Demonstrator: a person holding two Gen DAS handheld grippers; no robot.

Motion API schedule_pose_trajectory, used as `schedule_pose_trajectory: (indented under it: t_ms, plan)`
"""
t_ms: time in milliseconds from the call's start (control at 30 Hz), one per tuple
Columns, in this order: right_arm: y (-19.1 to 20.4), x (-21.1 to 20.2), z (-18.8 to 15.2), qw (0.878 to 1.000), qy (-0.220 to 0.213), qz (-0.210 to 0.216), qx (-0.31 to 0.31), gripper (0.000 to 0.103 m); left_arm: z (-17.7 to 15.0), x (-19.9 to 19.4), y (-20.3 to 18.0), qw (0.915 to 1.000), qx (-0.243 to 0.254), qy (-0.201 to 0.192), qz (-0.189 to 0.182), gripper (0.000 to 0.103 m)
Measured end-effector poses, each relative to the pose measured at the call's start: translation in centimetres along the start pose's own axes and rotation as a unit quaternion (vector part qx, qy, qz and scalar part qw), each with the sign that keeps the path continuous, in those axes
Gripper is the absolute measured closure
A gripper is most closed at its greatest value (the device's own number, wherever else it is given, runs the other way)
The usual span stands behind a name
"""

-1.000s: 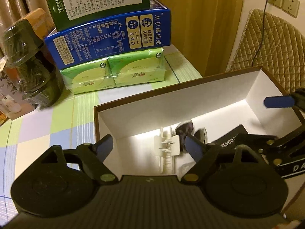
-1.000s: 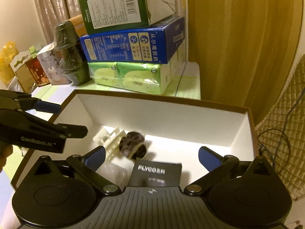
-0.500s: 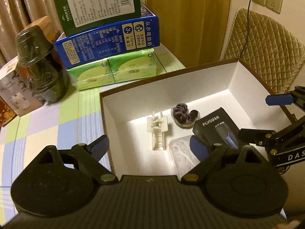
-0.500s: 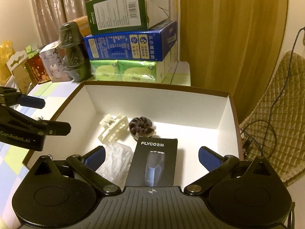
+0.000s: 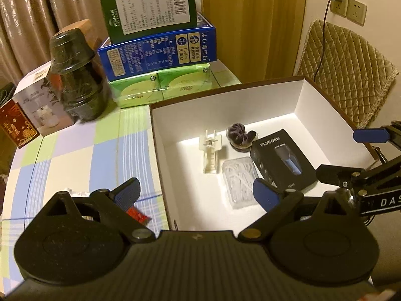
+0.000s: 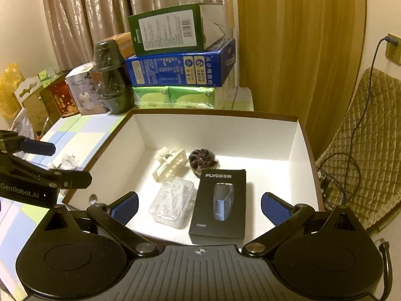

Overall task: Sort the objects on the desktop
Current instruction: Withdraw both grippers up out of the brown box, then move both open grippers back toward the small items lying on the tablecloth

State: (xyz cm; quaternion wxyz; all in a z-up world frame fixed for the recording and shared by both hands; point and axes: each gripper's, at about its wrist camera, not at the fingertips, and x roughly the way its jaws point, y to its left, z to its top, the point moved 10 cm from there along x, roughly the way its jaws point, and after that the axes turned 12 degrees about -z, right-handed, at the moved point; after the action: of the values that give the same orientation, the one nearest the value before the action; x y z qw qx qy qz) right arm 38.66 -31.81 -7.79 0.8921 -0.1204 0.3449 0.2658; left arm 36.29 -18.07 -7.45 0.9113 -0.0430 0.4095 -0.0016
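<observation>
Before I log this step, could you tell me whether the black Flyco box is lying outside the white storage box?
No, the black Flyco box lies flat inside the white storage box, beside a clear plastic case.

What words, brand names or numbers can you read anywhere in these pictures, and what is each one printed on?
"FLYCO": black shaver box lying in the white storage box.
"GenRobot.AI": left gripper, seen from the right wrist.
"DAS", cut off by the frame edge: right gripper, seen from the left wrist.
Green carton, blue carton and green tissue packs: print and barcode too small or blurred to read.
</observation>
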Motion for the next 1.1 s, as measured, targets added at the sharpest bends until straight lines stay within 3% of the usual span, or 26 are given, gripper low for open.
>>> schedule_pose_trajectory:
  t_ms: [233, 667, 1100]
  plan:
    - [1.4, -2.1, -0.7, 1.0, -0.009, 0.0, 0.006, 0.002, -1.7, -2.2, -0.2, 1.0, -0.005, -0.007, -0.002, 0.008]
    - [4.0, -4.0, -2.6, 0.999, 0.012, -0.005, 0.044, 0.002, -4.6, -5.9, 1.3, 0.9998, -0.005, -0.014, -0.013, 0.007]
    - [7.7, -4.1, -4.4, 0.997, 0.044, -0.034, 0.058, 0.002, -8.1, -7.6, 4.6, 0.999, 0.007, 0.017, -0.041, 0.007]
